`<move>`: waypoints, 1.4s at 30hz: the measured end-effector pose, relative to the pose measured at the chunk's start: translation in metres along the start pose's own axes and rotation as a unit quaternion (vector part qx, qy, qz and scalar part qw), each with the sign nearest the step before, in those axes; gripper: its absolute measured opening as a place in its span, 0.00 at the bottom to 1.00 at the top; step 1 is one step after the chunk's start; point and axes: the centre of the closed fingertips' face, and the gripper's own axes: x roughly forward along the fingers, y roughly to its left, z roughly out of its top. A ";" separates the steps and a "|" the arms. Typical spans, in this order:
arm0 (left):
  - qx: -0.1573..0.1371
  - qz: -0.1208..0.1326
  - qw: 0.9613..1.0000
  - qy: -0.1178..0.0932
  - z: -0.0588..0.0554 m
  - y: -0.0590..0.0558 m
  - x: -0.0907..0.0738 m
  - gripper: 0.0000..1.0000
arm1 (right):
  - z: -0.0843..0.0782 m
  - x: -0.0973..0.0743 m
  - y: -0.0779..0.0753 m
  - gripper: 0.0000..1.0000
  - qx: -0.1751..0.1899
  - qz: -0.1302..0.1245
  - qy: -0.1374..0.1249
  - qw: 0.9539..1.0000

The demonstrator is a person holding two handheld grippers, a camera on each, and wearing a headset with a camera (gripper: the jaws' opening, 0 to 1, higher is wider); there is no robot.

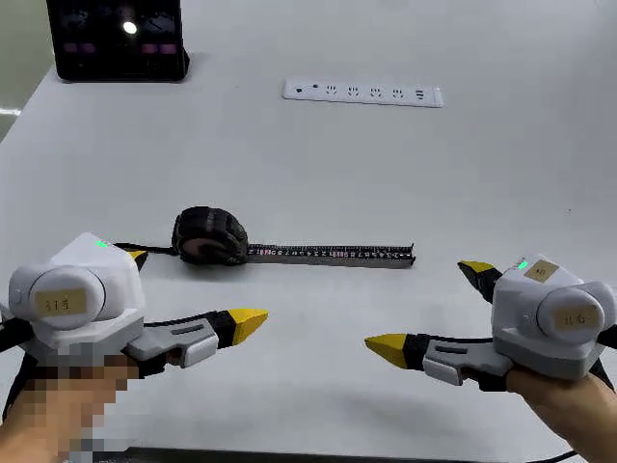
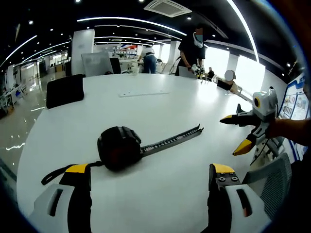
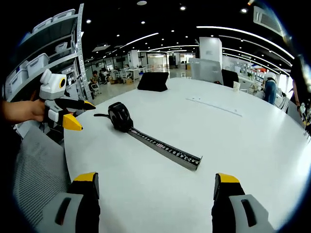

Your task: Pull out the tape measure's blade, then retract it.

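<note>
Left gripper view — blade (image 2: 171, 140), distant person (image 2: 193, 48).

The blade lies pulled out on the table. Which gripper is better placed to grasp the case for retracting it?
Left, probably. The left gripper, open, sits nearest the case; the right gripper, also open, is near the far end of the blade.

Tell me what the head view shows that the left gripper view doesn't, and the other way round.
Head view: the left gripper with its white body, jaws open, and the lit screen of the dark tablet. Left gripper view: the office beyond the table, with a standing person, ceiling lights and a mesh chair. Both: the tape measure lying with its blade pulled out, the power strip, and the open right gripper.
</note>
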 end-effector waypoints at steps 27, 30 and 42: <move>0.018 0.030 0.999 -0.001 -0.002 -0.001 -0.006 0.99 | 0.009 0.001 0.012 0.99 0.016 -0.005 -0.014 1.000; 0.015 0.030 0.999 -0.001 -0.002 -0.003 -0.006 0.99 | 0.009 0.001 0.013 0.99 0.017 -0.006 -0.014 1.000; 0.021 0.030 0.999 0.001 -0.003 -0.005 -0.004 0.99 | 0.008 0.000 0.012 0.99 0.019 -0.005 -0.013 1.000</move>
